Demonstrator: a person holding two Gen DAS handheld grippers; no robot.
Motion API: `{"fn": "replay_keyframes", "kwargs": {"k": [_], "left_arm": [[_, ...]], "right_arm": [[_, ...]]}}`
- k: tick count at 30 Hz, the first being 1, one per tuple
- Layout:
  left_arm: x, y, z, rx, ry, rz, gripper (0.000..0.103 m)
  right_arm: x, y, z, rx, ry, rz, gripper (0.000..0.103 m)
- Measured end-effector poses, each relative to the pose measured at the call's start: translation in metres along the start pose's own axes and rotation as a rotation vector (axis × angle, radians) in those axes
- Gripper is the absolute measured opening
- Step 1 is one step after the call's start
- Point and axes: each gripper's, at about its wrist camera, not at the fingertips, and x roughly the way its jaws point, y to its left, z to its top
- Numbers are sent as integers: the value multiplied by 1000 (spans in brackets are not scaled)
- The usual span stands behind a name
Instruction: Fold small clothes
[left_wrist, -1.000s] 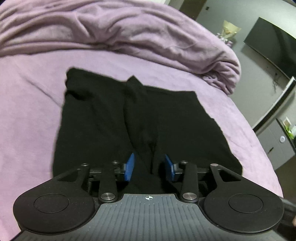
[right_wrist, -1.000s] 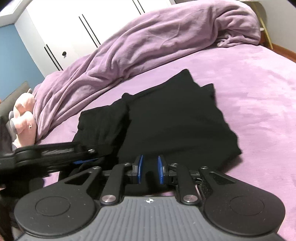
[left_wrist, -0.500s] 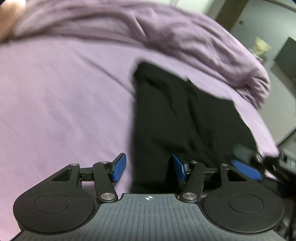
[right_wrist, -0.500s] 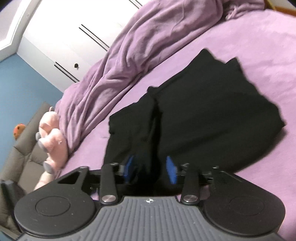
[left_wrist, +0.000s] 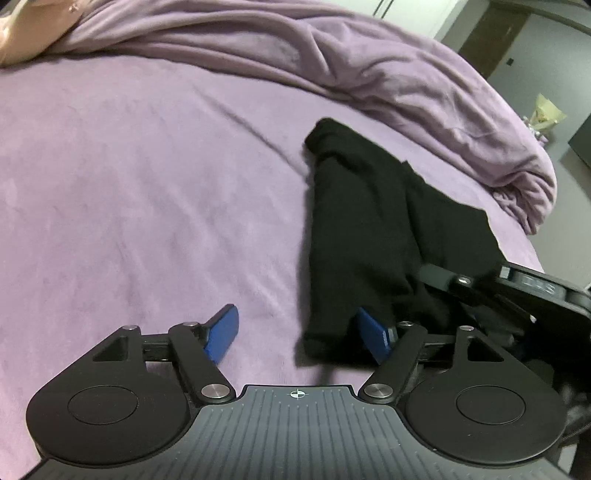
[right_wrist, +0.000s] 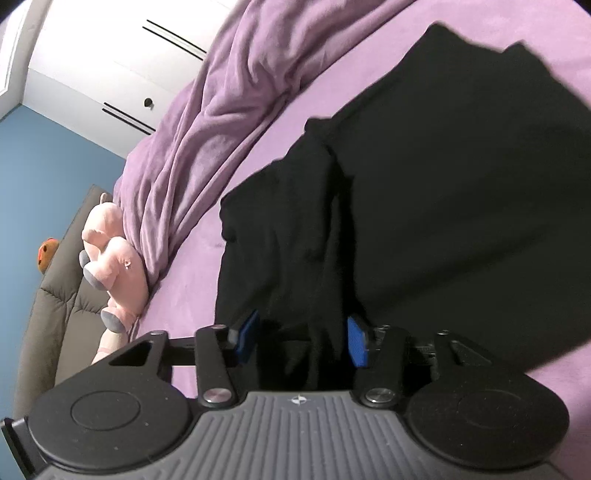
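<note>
A pair of black shorts lies on the purple bed sheet, with one leg bunched over the other. My left gripper is open at the near left corner of the shorts; its right pad touches the hem and its left pad is over bare sheet. My right gripper is open over the near edge of the shorts, with a fold of black cloth between its blue pads. The right gripper also shows at the right edge of the left wrist view.
A rumpled purple blanket runs along the far side of the bed. A pink plush toy and a grey headboard lie to the left in the right wrist view. White wardrobe doors stand behind.
Both grippers have opened wide. The left gripper has moved left off the middle of the shorts to their left corner. The right gripper has shifted left, over the bunched leg.
</note>
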Motion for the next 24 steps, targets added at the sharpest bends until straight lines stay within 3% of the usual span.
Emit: {"fn": "replay_keyframes", "kwargs": {"k": [1,4,7,10,13,14,17,21,23,24], "left_arm": [[1,-2,-1,10,5,8,79],[5,-10,-2,41,8,34,83],[5,-16,-2,45,18,19,84],[9,-17,-3,36,27,0,88],[15,-21,-6,63,40,30,90],[16,-23,-7,77,40,31,91],[11,-24,-11,113,34,29,91],[0,-23,-18,141,23,4,91],[-2,-25,-22,144,21,-5,91],[-3,-27,-25,149,17,-4,91]], "right_arm": [[5,4,-1,-22,9,-10,28],[10,19,-3,-132,-4,-90,13],[-2,30,-3,-219,-66,-129,10],[-22,26,1,-212,-119,-112,10],[-13,14,-1,-237,-62,-191,10],[-7,6,-1,-213,-24,-193,10],[-10,-6,-1,-169,-39,-145,11],[-16,-18,4,-77,-40,-69,25],[-20,-24,6,-19,-22,13,50],[-22,-26,6,4,-19,53,52]]}}
